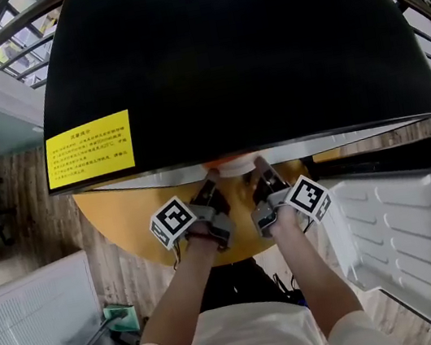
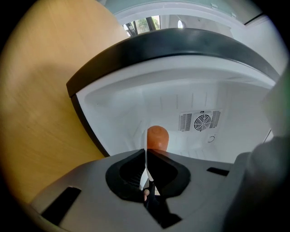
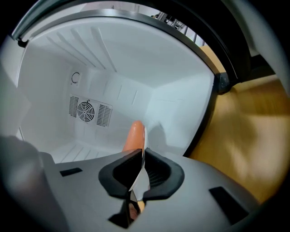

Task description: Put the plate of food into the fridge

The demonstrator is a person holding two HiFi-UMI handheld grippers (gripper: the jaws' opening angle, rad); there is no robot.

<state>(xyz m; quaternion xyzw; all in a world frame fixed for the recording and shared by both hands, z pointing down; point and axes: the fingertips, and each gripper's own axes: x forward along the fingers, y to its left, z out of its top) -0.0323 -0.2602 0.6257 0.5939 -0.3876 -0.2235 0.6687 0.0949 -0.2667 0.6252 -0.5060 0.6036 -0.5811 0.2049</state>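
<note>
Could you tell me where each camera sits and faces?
Head view: on the head, looking down on the fridge; forearms, left gripper, right gripper show.
Left gripper view: on the left gripper, facing into the fridge; jaws shut on the plate.
Right gripper view: likewise, on its gripper.
Gripper views share the sausage and fan vent.

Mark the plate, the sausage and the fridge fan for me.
plate [image 3: 140, 179]: right gripper view, white rim pinched between the jaws.
sausage [image 2: 157, 137]: left gripper view, rounded end above the jaws.
fridge fan [image 2: 201, 121]: left gripper view, centre of round grille.
</note>
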